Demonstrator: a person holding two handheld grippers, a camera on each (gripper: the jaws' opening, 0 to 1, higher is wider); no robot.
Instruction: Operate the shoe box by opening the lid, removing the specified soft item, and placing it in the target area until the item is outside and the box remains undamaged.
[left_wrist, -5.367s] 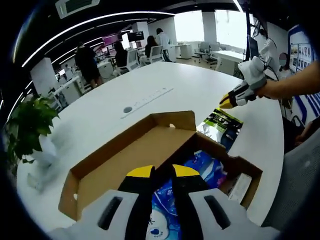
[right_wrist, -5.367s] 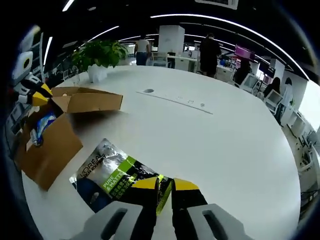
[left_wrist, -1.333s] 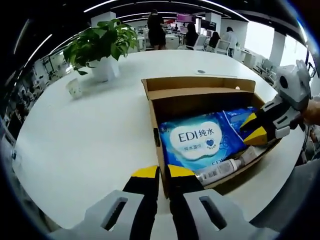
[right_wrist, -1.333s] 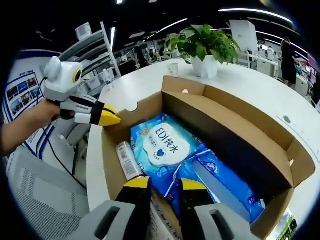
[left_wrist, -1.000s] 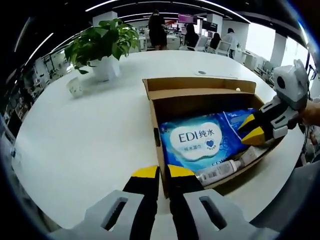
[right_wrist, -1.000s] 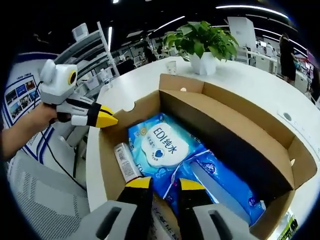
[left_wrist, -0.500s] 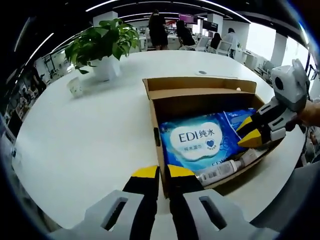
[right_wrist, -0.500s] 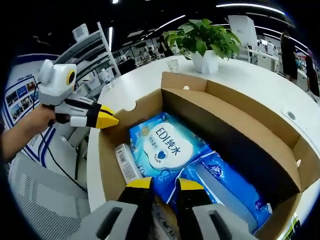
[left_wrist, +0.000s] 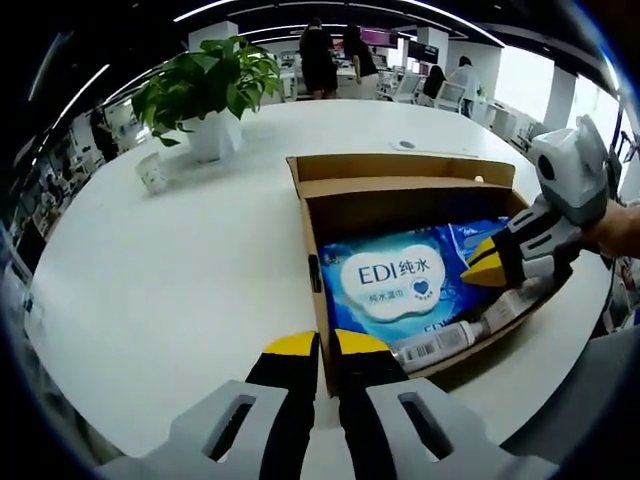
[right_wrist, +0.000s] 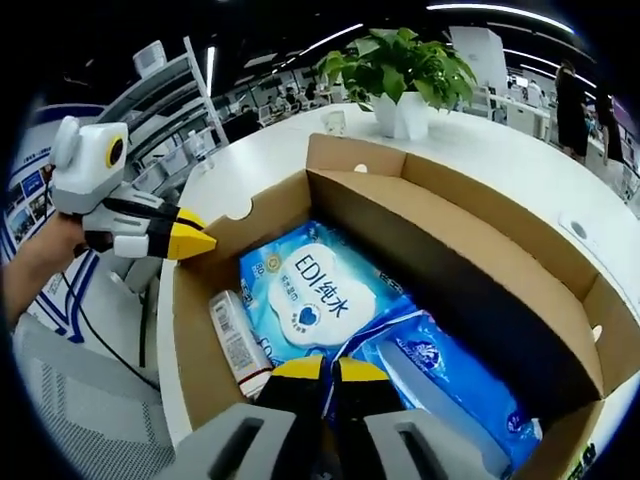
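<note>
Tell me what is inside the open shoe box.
The shoe box holds an EDI wet-wipes pack, a second blue pack and a white tube. Anything beneath the packs is covered.

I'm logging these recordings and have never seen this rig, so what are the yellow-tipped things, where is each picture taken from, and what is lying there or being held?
No robot here: a person holds hand-held tongs in each hand, each carrying a fisheye camera looking along its jaws. The left gripper view looks over the left tongs, which appear to pinch an end wall of the open brown cardboard shoe box. The right gripper view looks over the right tongs, jaws closed, tips down inside the box. Whether they have gripped anything is unclear. In the box lie a blue soft pack with a white EDI label, a second blue soft pack and a white tube with a barcode. The box sits on a white round table with a green potted plant.
</note>
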